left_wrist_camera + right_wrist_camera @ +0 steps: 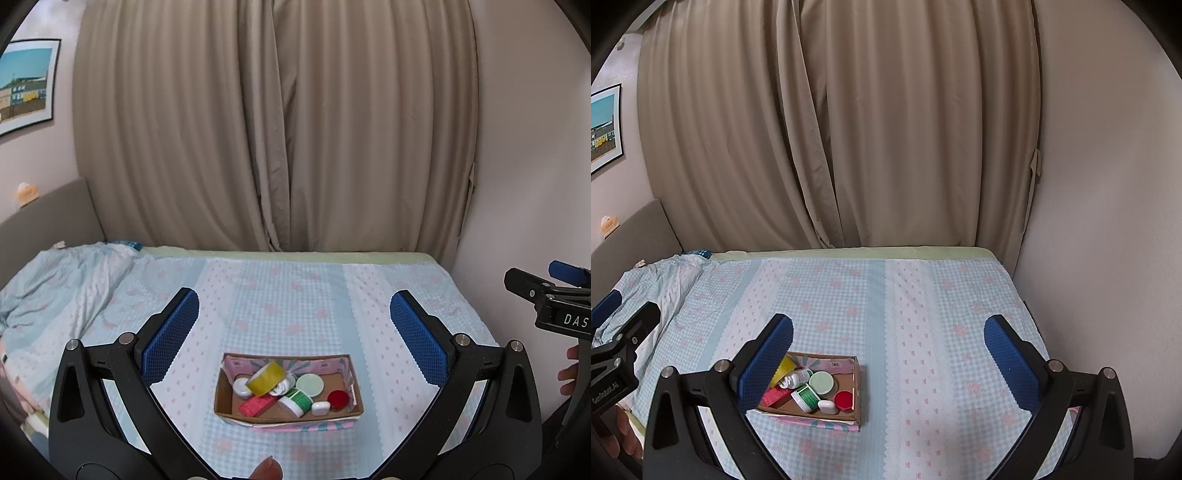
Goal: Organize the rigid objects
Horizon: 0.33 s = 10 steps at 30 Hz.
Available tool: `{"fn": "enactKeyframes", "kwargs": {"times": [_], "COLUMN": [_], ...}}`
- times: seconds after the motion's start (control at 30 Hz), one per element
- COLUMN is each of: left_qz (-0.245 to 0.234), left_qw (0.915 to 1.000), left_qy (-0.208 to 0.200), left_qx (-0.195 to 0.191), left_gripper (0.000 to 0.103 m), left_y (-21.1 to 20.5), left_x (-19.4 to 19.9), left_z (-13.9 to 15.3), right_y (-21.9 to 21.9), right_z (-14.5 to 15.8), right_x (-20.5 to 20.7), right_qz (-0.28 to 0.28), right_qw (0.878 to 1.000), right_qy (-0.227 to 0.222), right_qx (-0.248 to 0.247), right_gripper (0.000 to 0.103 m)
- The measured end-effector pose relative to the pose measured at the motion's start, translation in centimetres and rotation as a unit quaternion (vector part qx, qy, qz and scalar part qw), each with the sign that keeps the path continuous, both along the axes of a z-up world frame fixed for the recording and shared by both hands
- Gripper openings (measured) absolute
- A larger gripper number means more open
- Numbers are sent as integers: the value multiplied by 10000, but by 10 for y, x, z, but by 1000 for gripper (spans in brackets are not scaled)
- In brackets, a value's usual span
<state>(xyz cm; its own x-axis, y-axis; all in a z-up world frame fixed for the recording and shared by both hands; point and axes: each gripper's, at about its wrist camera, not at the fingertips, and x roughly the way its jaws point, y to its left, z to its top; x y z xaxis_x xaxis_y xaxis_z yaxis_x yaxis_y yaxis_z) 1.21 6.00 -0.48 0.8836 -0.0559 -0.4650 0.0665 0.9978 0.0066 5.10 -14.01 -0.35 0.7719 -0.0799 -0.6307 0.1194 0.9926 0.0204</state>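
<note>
A small cardboard box point(226, 410) sits on the bed and also shows in the right wrist view point(862, 391). It holds a yellow tape roll point(266, 377), a red block point(255, 406), a pale green lid point(309, 384), a red cap point(338, 398), a green-and-white jar point(295, 401) and small white pieces. My left gripper point(293, 317) is open and empty, raised above and behind the box. My right gripper point(888, 343) is open and empty, raised to the right of the box; its left finger hides the box's left end.
The bed's blue checked sheet point(923, 295) spreads all around the box. A rumpled blanket point(55, 280) lies at the left. Beige curtains point(273, 129) hang behind the bed, a wall point(1108, 221) runs along the right, and a headboard point(48, 218) stands at the left.
</note>
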Motion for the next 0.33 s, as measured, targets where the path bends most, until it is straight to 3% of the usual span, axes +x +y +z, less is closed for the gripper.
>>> {"fn": "enactKeyframes", "kwargs": {"times": [0.33], "left_qz": [-35], "left_qw": [9998], "left_qy": [-130], "left_qx": [153], "left_gripper": [103], "left_y": [-4], "left_x": [1], "left_z": [-2], "right_y": [0], "right_z": [-1], "right_x": [2], "right_qz": [-9], "right_qw": [10000], "right_qy": [8], "right_qx": [17], "right_gripper": [103]}}
